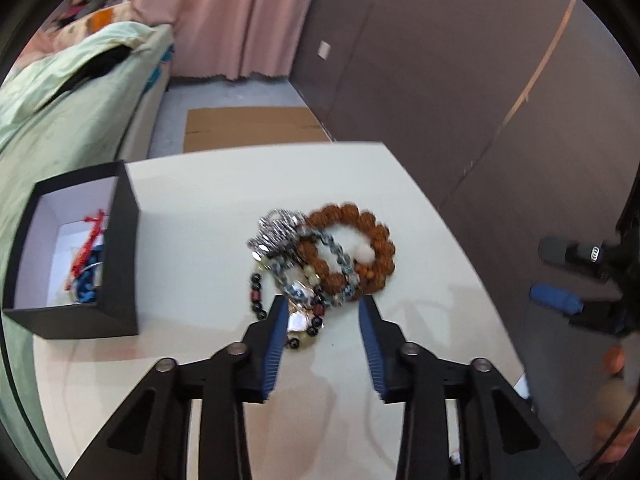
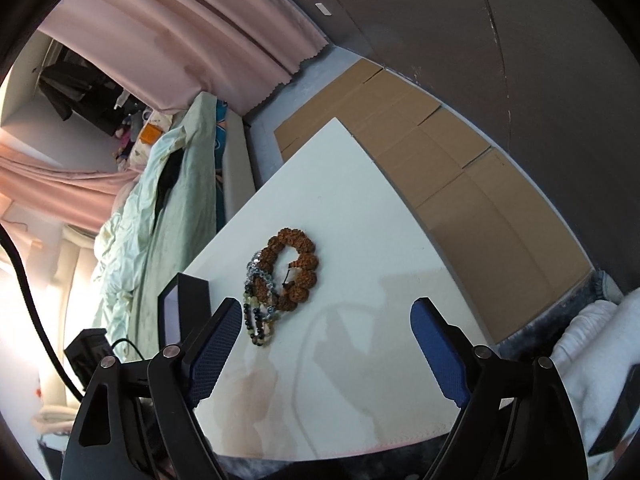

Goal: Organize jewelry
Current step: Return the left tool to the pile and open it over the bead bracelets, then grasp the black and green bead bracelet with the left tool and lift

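- R gripper [image 2: 324, 320] over white table [image 2: 360, 200], blue-padded jaws wide apart, nothing btwn them
- pile of bracelets [image 2: 280, 280] on table ahead, nearer the L finger [image 2: 212, 344]; brown bead bracelet [image 2: 298, 260] at far end, dark/pale bead strands overlapping near end
- black box [image 2: 188, 308] at table's L edge, partly behind L finger
- bg: pink curtain [image 2: 180, 40], pale green bedding [image 2: 168, 200], cardboard sheets [image 2: 460, 168] on floor
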`<state>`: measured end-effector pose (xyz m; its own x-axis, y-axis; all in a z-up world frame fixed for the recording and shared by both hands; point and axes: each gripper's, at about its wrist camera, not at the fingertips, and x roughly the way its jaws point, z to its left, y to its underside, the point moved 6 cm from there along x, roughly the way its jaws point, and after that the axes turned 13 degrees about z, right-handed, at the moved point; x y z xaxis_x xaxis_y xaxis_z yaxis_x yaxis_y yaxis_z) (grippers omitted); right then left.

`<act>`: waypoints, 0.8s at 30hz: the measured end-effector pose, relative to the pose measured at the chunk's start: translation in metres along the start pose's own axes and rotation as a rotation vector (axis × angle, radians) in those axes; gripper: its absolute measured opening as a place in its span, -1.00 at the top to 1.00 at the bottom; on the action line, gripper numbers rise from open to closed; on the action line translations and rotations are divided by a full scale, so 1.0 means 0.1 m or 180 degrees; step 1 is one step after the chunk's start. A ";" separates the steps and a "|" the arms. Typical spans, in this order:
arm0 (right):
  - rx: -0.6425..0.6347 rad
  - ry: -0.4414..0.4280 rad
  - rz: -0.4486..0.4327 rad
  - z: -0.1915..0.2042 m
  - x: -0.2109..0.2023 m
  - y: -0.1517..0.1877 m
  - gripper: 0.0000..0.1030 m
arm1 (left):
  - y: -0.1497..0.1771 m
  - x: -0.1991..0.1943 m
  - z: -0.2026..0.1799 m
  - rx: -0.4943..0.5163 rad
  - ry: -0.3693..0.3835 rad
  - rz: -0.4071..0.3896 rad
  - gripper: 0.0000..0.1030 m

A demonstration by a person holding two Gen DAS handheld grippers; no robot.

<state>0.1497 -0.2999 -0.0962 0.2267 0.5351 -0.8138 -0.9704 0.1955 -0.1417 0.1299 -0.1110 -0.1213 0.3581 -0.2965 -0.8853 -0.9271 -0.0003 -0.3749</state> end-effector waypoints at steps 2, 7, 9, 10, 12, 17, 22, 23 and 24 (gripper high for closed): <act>-0.0001 -0.0026 0.0009 0.00 0.02 -0.01 -0.70 | 0.02 0.09 -0.02 0.0068 -0.0035 0.0059 0.32; 0.0072 -0.0252 0.0260 0.02 0.25 -0.01 -0.35 | 0.03 0.26 0.01 0.0133 -0.0133 0.0165 0.46; 0.0117 -0.0324 0.0347 0.04 0.34 0.01 -0.29 | 0.03 0.33 0.02 0.0129 -0.0142 0.0204 0.50; 0.0117 -0.0332 0.0370 0.05 0.37 0.02 -0.28 | 0.03 0.35 0.03 0.0125 -0.0141 0.0219 0.54; 0.0111 -0.0322 0.0388 0.08 0.41 0.02 -0.28 | 0.02 0.36 0.03 0.0147 -0.0176 0.0180 0.59; 0.0103 -0.0309 0.0435 0.12 0.49 0.03 -0.28 | 0.00 0.36 0.07 0.0153 -0.0183 0.0184 0.84; 0.0152 -0.0513 0.0558 0.17 0.61 0.07 -0.27 | -0.05 0.13 0.13 0.0080 -0.0021 0.0030 0.84; 0.0167 -0.0614 0.0595 0.19 0.65 0.08 -0.26 | -0.07 0.07 0.14 0.0060 0.0023 -0.0005 0.84; 0.0172 -0.0677 0.0623 0.22 0.67 0.08 -0.19 | -0.08 0.03 0.16 0.0040 0.0057 -0.0026 0.84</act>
<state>0.1586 -0.2443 -0.1395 0.0533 0.7260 -0.6856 -0.9929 0.1118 0.0412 0.1402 -0.0969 -0.1250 0.3636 -0.3136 -0.8772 -0.9226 0.0090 -0.3856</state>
